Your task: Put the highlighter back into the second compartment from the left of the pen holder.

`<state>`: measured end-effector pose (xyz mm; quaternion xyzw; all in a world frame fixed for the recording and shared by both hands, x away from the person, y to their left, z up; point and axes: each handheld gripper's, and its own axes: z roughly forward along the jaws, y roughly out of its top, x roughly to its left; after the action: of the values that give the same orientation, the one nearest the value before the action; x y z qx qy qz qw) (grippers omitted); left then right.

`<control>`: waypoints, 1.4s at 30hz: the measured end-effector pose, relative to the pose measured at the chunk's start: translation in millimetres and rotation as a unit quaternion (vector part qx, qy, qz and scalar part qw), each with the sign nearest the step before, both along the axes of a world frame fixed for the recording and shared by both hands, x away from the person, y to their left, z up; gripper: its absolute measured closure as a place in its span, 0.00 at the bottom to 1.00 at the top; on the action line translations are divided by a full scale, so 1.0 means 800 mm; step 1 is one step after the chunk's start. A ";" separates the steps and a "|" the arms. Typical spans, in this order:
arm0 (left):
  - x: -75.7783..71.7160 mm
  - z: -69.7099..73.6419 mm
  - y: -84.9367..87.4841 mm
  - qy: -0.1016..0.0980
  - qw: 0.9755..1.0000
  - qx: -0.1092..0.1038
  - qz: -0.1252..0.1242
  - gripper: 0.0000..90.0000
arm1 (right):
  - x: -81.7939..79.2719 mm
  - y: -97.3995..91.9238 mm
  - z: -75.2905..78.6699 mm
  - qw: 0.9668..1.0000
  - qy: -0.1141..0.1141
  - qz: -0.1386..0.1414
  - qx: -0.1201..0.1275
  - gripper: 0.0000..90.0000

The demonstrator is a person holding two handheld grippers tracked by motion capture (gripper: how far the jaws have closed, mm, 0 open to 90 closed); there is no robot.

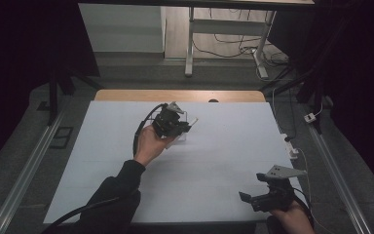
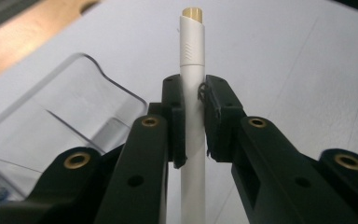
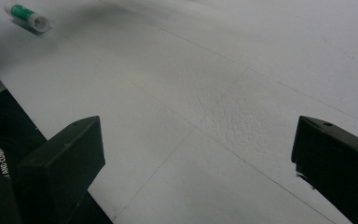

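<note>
My left gripper (image 1: 186,127) hovers over the far middle of the white table and is shut on a white pen (image 2: 192,56) with a gold end. The pen stands straight up between the jaws in the left gripper view, its gold end farthest from the camera. A clear plastic holder (image 2: 74,107) sits just beside and below the left jaw. My right gripper (image 1: 251,198) rests low at the table's near right corner, pointing left. In the right gripper view my right gripper (image 3: 198,140) is open wide with only bare table between its jaws.
A white and green tube (image 3: 28,16) lies on its side on the table, far ahead of the right gripper near the table's edge. The white table (image 1: 214,161) has a wooden strip at its far edge. Cables run along the floor at the right.
</note>
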<state>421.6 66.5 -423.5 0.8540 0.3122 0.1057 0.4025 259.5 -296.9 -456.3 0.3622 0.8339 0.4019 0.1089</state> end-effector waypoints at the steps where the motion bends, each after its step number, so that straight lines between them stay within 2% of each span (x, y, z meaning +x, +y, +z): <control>1: 0.001 0.003 0.003 -0.002 1.000 -0.004 0.002 0.88 | 0.000 0.000 0.000 1.000 0.000 0.000 0.000 0.02; 6: 0.006 0.014 0.021 -0.015 0.999 -0.031 0.021 0.88 | 0.000 0.000 0.000 1.000 0.001 -0.001 0.000 0.02; 9: 0.011 0.017 0.032 -0.014 0.998 -0.047 0.030 0.88 | 0.000 0.000 0.000 1.000 0.001 0.000 0.000 0.02; 16: 0.020 0.025 0.051 -0.024 0.996 -0.070 0.050 0.88 | 0.000 0.000 0.000 1.000 0.002 0.000 0.001 0.02; 21: 0.027 0.027 0.056 -0.027 0.994 -0.082 0.060 0.87 | 0.000 0.000 0.000 1.000 0.001 0.000 0.001 0.02; 32: 0.040 0.037 0.046 -0.052 0.993 -0.080 0.065 0.87 | 0.000 0.000 0.000 1.000 0.002 0.000 0.003 0.02; 42: 0.054 0.029 0.044 -0.069 0.992 -0.084 0.066 0.87 | 0.000 -0.001 0.000 1.000 0.002 0.000 0.005 0.02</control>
<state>464.5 102.0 -400.4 0.7853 0.3468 0.1642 0.4858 259.7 -297.6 -456.4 0.3634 0.8322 0.4052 0.1057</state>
